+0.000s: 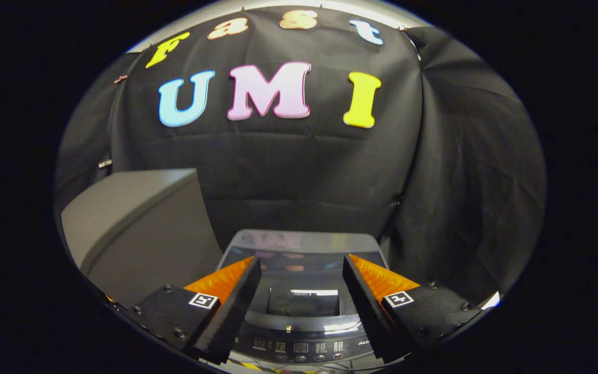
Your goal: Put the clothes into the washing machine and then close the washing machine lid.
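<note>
Black cloth is hanging behind the washing machine [301,306], its lid [304,275] lying shut. Above it the gripper [301,270] is hovering, fingers spread wide and holding nothing.

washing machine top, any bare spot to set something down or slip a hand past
The closed glass lid of the washing machine lies bare just ahead, seen between the open gripper fingers, which hold nothing. The grey box beside it also has a bare top. The control panel strip is crowded with buttons.

A black cloth wall [288,171] hung in soft folds across the back of the booth and down its right side. A plain grey box-shaped cabinet [138,234] stood at the left, before the cloth.
</note>
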Motion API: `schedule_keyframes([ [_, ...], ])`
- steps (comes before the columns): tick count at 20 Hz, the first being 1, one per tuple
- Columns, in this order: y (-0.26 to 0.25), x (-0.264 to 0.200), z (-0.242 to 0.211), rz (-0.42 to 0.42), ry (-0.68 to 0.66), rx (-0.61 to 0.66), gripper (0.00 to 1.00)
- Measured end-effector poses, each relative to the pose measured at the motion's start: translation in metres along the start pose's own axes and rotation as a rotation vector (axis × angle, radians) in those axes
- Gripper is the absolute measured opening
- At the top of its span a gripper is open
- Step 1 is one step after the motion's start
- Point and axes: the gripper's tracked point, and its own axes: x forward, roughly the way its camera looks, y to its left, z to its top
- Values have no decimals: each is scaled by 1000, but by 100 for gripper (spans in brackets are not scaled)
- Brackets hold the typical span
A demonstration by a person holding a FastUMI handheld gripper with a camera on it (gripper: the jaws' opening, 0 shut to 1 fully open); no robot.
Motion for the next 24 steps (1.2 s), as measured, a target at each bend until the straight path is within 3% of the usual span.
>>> schedule_keyframes([
  [7, 6, -41, 61, -43, -260, 31, 99],
  [11, 21, -71, 78, 27, -365, 89, 99],
  [16, 15, -85, 77, 10, -390, 111, 99],
  [24, 35, -90, 80, 56, -403, 78, 99],
])
